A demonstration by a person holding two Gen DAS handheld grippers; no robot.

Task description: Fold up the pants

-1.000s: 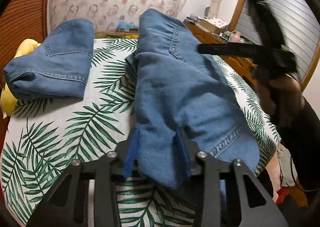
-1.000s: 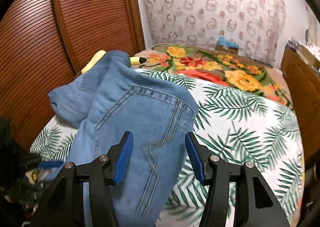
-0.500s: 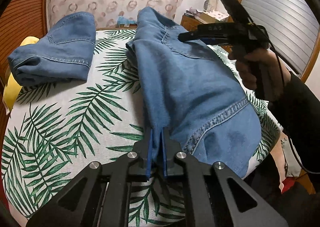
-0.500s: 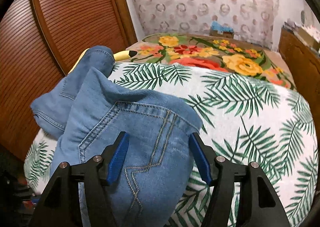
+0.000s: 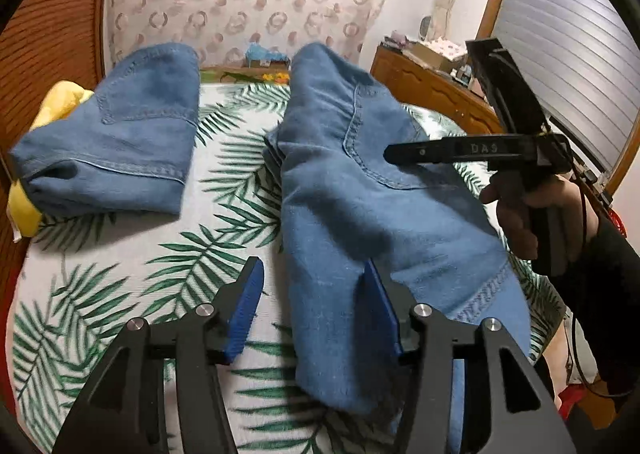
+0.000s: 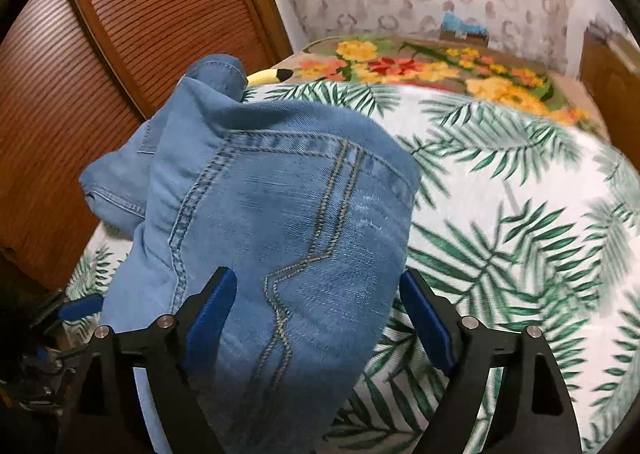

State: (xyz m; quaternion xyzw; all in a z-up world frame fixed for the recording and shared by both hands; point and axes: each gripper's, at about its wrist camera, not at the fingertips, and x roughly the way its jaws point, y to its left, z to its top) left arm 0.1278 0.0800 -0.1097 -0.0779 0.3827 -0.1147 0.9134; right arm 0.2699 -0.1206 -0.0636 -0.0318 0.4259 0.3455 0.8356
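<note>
A folded pair of blue jeans [image 5: 360,214] lies lengthwise on the palm-leaf bed sheet [image 5: 120,274]. My left gripper [image 5: 312,270] stands over the near end, and its jaws are opening. The cloth's edge lies between the blue pads, which do not press it. My right gripper [image 6: 316,276] hovers over the pocket end of the same jeans [image 6: 288,214]. Its jaws are opening too and straddle the cloth without gripping. In the left wrist view, a hand [image 5: 520,214] holds that right gripper [image 5: 404,154] above the jeans.
A second folded pair of jeans [image 5: 116,142] rests at the left on a yellow plush toy [image 5: 60,102]. A flowered blanket [image 6: 460,70] covers the far end of the bed. A slatted wooden door [image 6: 120,34] stands to the left and a wooden dresser [image 5: 432,94] to the right.
My left gripper was shut on the jeans' edge half a second ago and has opened. The right gripper's jaws have spread wider and it has sunk closer to the pocket end.
</note>
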